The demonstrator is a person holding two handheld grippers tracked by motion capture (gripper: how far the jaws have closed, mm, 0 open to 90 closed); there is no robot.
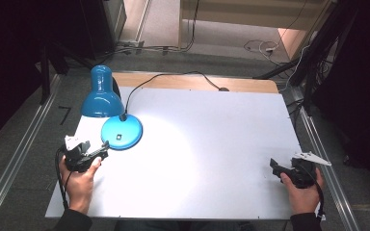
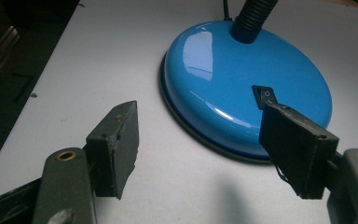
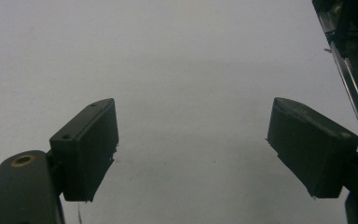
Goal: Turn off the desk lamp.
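A blue desk lamp stands at the table's left, its shade (image 1: 100, 94) bent down over the white tabletop and its round base (image 1: 121, 132) beside it. A black rocker switch (image 2: 264, 94) sits on the base (image 2: 242, 79). My left gripper (image 1: 101, 148) rests just left of the base, jaws open; in the left gripper view (image 2: 200, 140) one jaw's tip sits right by the switch, contact unclear, with nothing between the jaws. My right gripper (image 1: 275, 166) rests near the table's right edge, and its jaws stand open over bare tabletop (image 3: 191, 121).
The lamp's black cable (image 1: 173, 76) runs from the base to the table's far edge. A bright pool of light lies on the white table (image 1: 212, 144). Metal rails (image 1: 14, 163) flank the table on both sides, and cables lie on the floor beyond.
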